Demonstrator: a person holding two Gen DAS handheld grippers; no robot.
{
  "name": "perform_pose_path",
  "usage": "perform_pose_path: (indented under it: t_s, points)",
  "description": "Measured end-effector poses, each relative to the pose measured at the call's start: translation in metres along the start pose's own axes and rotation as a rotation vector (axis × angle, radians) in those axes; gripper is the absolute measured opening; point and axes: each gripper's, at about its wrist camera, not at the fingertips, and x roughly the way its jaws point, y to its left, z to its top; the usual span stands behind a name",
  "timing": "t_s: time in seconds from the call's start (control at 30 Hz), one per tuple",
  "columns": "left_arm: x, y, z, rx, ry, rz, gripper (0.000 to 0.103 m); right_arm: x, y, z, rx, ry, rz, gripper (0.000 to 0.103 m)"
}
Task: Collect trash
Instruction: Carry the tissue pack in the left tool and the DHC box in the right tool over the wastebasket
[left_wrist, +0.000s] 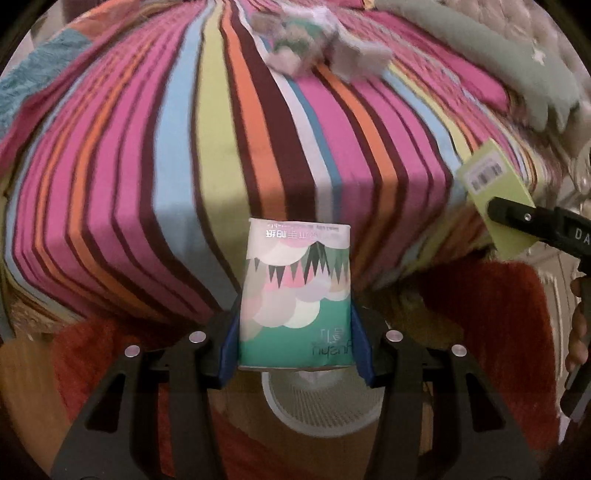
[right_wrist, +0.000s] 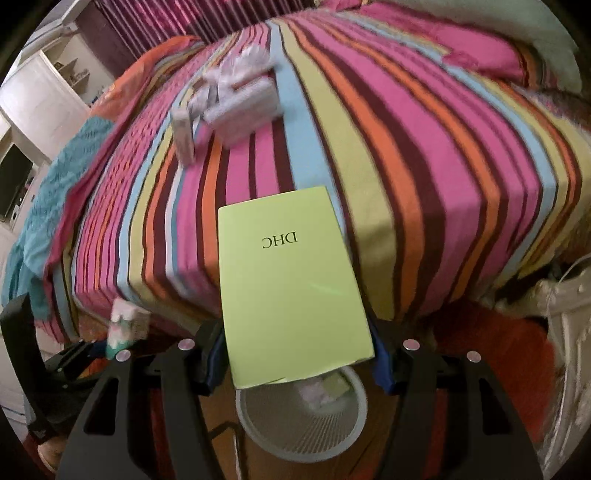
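My left gripper (left_wrist: 294, 343) is shut on a tissue pack (left_wrist: 295, 291) with a green, pink and white pattern, held above a white mesh trash bin (left_wrist: 321, 406). My right gripper (right_wrist: 299, 350) is shut on a lime-green DHC box (right_wrist: 291, 284), held above the same bin (right_wrist: 301, 417), which holds some pale trash. The green box also shows at the right of the left wrist view (left_wrist: 495, 199); the tissue pack shows at the lower left of the right wrist view (right_wrist: 123, 325). More trash, pale boxes and wrappers (left_wrist: 317, 44) (right_wrist: 236, 99), lies far back on the bed.
A bed with a striped cover (left_wrist: 184, 166) (right_wrist: 406, 166) fills both views. A red rug (left_wrist: 498, 314) lies on the floor around the bin. A teal blanket (right_wrist: 48, 192) hangs at the bed's left. White furniture (right_wrist: 569, 314) stands at the right.
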Motion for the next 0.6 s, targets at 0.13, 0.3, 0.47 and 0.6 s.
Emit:
perform_pose_path:
  t_s: [0.13, 0.3, 0.47, 0.6]
  points:
    - [0.015, -0.010, -0.018, 0.016, 0.066, -0.010, 0.049, 0.014, -0.004, -0.023, 0.023, 0.059, -0.014, 0.059]
    - [0.031, -0.012, -0.029, -0.006, 0.148, -0.043, 0.049, 0.029, -0.014, -0.040, 0.079, 0.137, -0.019, 0.059]
    - [0.045, -0.019, -0.039, -0.003, 0.212, -0.057, 0.049, 0.050, -0.016, -0.056, 0.105, 0.235, -0.003, 0.059]
    - [0.057, -0.028, -0.045, 0.021, 0.270, -0.070, 0.049, 0.066, -0.016, -0.063, 0.115, 0.304, 0.009, 0.059]
